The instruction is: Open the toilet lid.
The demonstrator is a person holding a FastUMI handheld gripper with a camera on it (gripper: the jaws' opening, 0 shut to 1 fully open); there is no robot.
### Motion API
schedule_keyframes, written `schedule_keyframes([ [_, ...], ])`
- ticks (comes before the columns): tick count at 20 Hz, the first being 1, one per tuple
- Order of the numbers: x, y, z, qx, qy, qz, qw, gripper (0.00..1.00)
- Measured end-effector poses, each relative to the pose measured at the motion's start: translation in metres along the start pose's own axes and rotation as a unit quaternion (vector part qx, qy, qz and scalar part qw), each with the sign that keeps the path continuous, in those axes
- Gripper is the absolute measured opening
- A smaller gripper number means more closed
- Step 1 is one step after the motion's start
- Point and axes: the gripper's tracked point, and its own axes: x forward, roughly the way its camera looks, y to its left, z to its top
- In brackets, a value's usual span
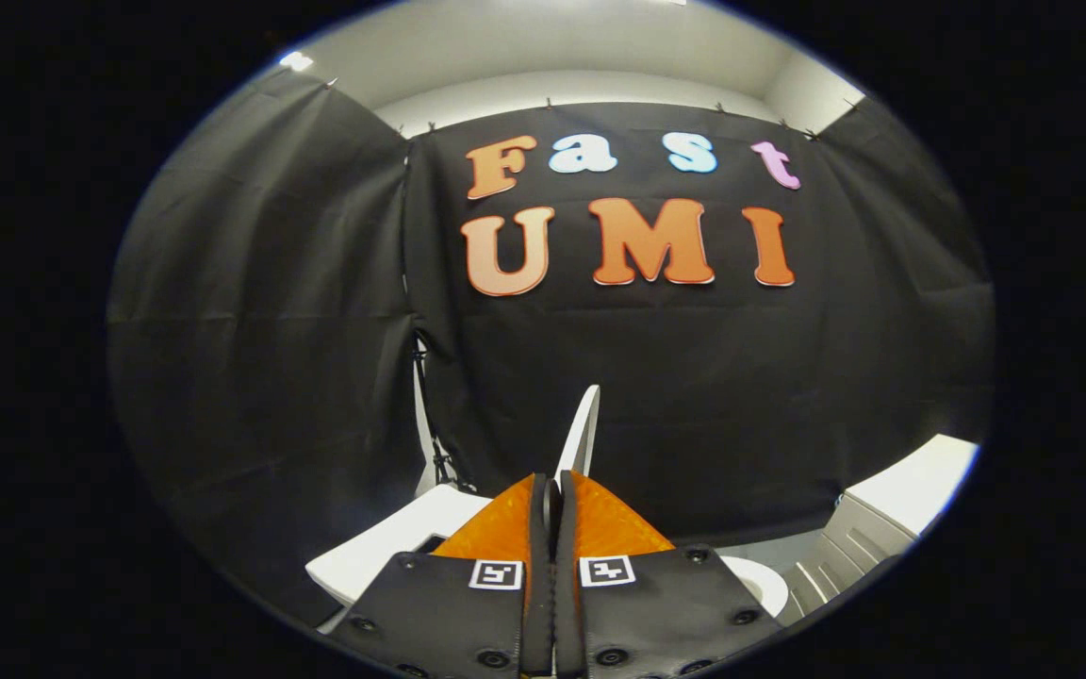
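The claw (pixel 552 486) has its 2 orange fingers (pixel 505 523) pressed narrow on the toilet lid (pixel 584 429), which rises edge-on just ahead of them — apparently mid-lift. Next, the lid likely needs tipping back before letting go.

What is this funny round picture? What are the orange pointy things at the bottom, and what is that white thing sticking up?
A person is holding a grabbing tool, and a little camera rides on it, looking forward. That is why the picture looks round. The orange and black parts are the tool's tongs. Their two fingers are pressed together, and a thin white edge rises from right at their tips. That is the toilet lid, standing up nearly straight, so the tongs seem to be pinching it. Below on the right you can see a bit of the white toilet rim. Behind everything hangs the booth's black cloth wall.
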Motion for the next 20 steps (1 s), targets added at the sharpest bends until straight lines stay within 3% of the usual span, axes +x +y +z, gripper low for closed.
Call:
schedule_keyframes([
  [11,0.025,0.107,-0.01,-0.064,0.018,0.079,0.995,0.09],
  [17,0.026,0.13,-0.017,-0.08,0.018,0.085,0.993,0.12],
  [20,0.025,0.126,-0.017,-0.082,0.019,0.087,0.993,0.19],
])
